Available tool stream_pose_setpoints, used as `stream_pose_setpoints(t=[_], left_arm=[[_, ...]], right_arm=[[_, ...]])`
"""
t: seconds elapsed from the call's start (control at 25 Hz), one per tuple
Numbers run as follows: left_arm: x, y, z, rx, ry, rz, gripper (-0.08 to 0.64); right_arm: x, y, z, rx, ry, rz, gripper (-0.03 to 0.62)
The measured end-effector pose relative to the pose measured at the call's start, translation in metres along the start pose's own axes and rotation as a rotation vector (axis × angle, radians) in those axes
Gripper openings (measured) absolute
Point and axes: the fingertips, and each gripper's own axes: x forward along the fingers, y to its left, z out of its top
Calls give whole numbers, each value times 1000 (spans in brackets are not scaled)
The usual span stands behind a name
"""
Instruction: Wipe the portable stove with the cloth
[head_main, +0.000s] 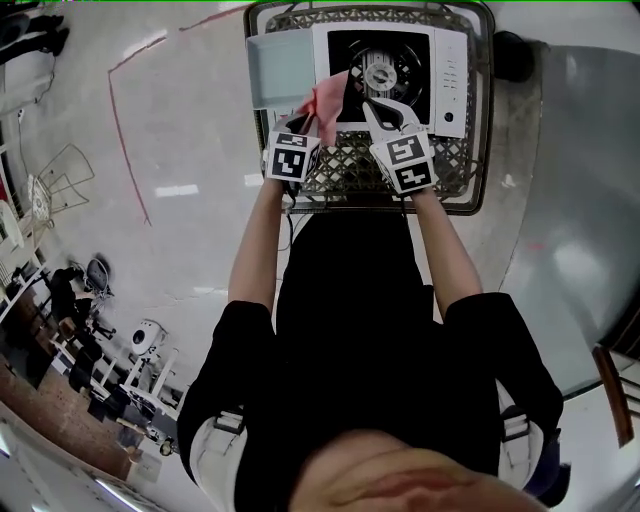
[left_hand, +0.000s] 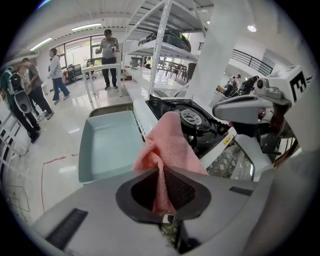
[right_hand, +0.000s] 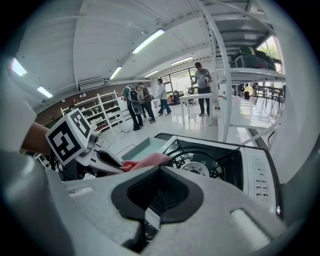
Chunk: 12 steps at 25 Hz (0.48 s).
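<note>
Torso (head_main: 350, 330): in a black shirt, closest to the head camera; two bare forearms reach forward from it.
Left gripper (left_hand: 161, 190): jaws almost together, clamped on a fold of the cloth (left_hand: 170, 145); the pads press the fabric from both sides.
Cloth: pink and bunched, it stands up out of the left jaws at the left front corner of the stove (head_main: 445, 70). It seems to rest on the white edge there, but the fabric covers the contact.
Right gripper (right_hand: 156, 192): jaws fully together, nothing between them; its tips are over the front part of the stove, just beside the cloth.
Stove: white body and black top with a round burner (head_main: 380, 72); it sits on a wire rack (head_main: 460, 170).
Tray (head_main: 278, 70): pale blue-grey, directly against the left side of the stove.
</note>
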Motion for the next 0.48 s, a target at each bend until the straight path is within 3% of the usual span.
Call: stream_pose_setpoints(t=[0.24, 0.48], left_arm=[[-10, -9, -16, -10, -37, 0, 18], [-50, -8, -4, -42, -159, 33, 18]], right_arm=[[-12, 9, -10, -3, -6, -44, 3], [-39, 27, 6, 2, -55, -126, 3]])
